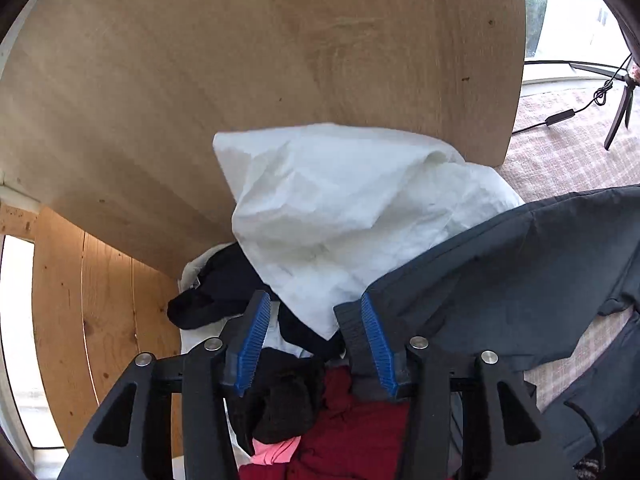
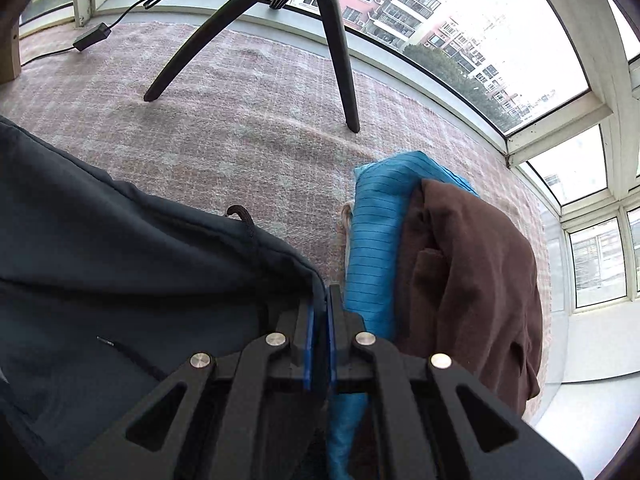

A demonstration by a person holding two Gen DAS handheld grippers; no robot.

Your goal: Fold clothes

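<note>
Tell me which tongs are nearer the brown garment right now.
Right. The right tongs sit just beside the brown garment, which lies on the blue one. The left tongs are over the laundry pile; brown is not in their view.

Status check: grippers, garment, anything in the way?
Left gripper open over pile. Right gripper shut on dark garment hem. White cloth on pile; folded stack beside right.

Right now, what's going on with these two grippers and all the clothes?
A person is sorting laundry with two handheld grippers. The right gripper is shut on the edge of a dark navy garment, beside a folded blue striped cloth and a brown garment. The left gripper is open above a heap of clothes: crumpled white cloth, dark red fabric, black items. The navy garment isn't folded yet.
</note>
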